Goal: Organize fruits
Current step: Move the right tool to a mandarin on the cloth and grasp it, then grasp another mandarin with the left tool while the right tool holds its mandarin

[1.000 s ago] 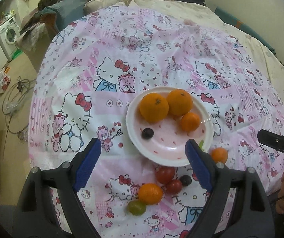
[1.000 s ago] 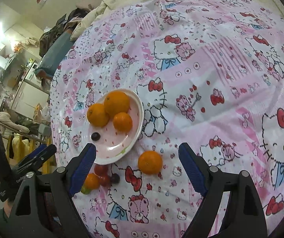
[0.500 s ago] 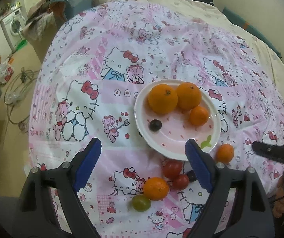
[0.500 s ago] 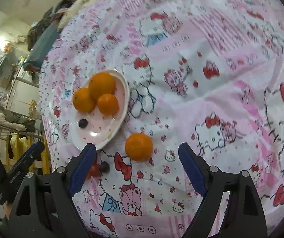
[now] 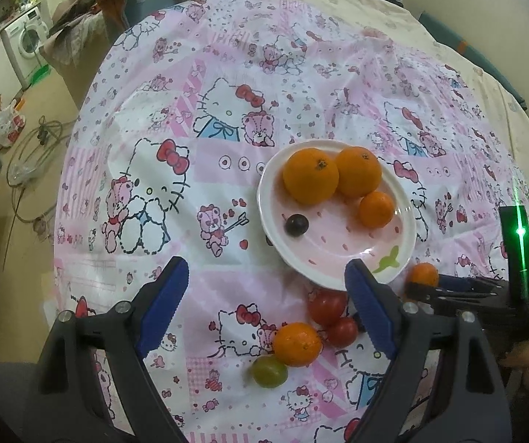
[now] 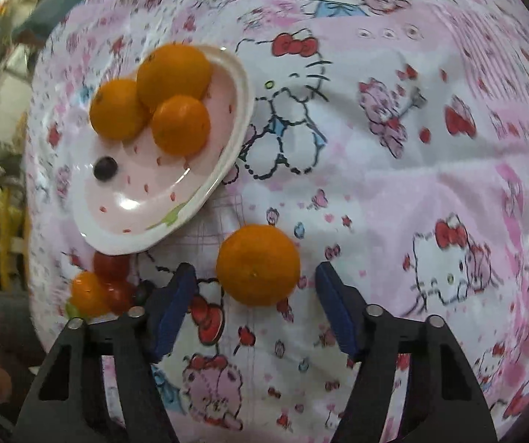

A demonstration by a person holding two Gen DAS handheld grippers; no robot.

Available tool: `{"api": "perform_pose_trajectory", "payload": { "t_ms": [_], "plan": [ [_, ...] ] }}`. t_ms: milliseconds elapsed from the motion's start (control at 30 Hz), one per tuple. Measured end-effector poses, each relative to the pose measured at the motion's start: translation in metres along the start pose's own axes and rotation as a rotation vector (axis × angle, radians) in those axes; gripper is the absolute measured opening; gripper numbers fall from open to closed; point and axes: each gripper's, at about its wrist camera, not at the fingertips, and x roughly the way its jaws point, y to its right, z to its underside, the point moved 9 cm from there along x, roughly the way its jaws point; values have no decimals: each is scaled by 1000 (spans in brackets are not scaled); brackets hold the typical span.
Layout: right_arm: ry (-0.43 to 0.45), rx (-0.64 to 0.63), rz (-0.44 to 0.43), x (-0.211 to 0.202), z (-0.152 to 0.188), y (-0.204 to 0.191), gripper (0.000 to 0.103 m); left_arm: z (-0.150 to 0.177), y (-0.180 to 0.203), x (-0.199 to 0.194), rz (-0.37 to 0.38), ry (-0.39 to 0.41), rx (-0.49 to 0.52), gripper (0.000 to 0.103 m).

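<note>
- Right claw (image 6: 255, 308) is pointing steeply down at a loose mandarin (image 6: 258, 265). Jaws are closing with the fruit sitting between the blue pads, not touching yet, so nothing's gripped.
- Left claw (image 5: 266, 306) hangs released and empty over the pink cartoon cloth (image 5: 227, 85).
- Plate (image 5: 404, 243) holds three oranges (image 5: 310, 175) and a dark grape (image 5: 296, 224).
- At the plate's 6 o'clock: two tomatoes (image 5: 326, 306), another mandarin (image 5: 297, 343), a green grape (image 5: 269, 371), all bunched together.
</note>
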Motion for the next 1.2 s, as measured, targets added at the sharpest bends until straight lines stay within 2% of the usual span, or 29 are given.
{"api": "perform_pose_trajectory", "payload": {
  "t_ms": [67, 133, 167, 367, 533, 567, 700, 833, 967, 1133, 1200],
  "plan": [
    [-4, -16, 24, 3, -1, 1, 64, 2, -2, 2, 0, -10, -2, 84],
    [-3, -32, 52, 4, 0, 3, 55, 5, -4, 5, -7, -22, 3, 84],
    [-1, -39, 52, 4, 0, 2, 47, 7, -4, 7, -13, -35, 10, 84],
    [22, -44, 27, -3, 0, -4, 46, 44, 15, 41, 11, -227, 110, 84],
    [45, -19, 11, -15, -2, 2, 46, 64, 34, 52, 33, -298, 187, 84],
    [48, -12, 6, -17, -2, 4, 46, 68, 37, 55, 34, -311, 201, 82],
    [66, 14, -19, -26, 2, 9, 46, 76, 41, 64, 23, -350, 235, 62],
    [84, 31, -42, -33, 1, 8, 46, 80, 50, 71, 16, -358, 270, 57],
    [99, 39, -43, -39, 1, 11, 46, 80, 58, 73, 38, -360, 266, 48],
    [110, 48, -58, -44, 1, 12, 46, 78, 63, 78, 31, -356, 278, 45],
    [114, 51, -65, -45, 0, 11, 46, 79, 62, 78, 17, -353, 288, 36]
  ]
}}
